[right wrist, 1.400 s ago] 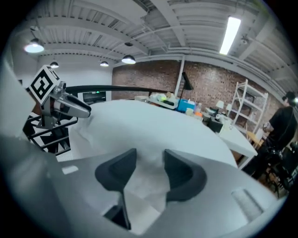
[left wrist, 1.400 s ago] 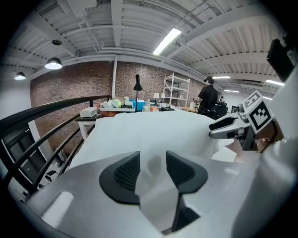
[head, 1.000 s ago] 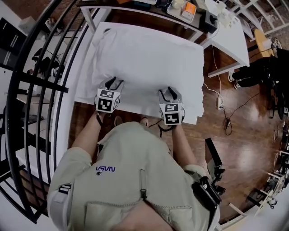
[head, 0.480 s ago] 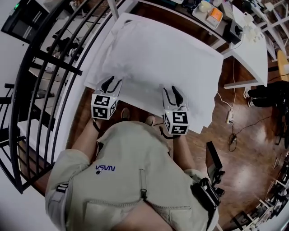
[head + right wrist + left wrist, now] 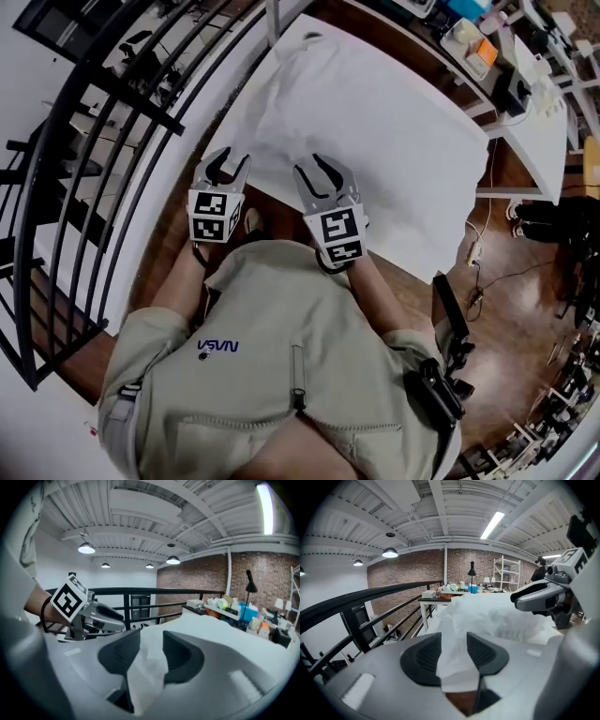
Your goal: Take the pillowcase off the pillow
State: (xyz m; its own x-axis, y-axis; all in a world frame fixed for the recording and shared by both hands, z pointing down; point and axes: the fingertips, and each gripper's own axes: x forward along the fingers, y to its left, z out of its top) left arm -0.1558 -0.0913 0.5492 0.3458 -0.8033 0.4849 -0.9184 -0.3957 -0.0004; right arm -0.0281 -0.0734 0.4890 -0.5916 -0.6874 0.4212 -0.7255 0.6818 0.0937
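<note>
Pillow (image 5: 375, 122) in pillowcase (image 5: 309, 103) on table (image 5: 452, 225), railing (image 5: 112, 103) at its left

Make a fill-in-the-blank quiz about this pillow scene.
1. The white fabric pillowcase lies on a ___ table.
2. The black metal railing stands at the person's ___.
3. The left gripper and right gripper each clamp the ___.
Missing: white; left; pillowcase.
Aside: the left jaws just opened slightly and the right closed further, with fabric between both.
</note>
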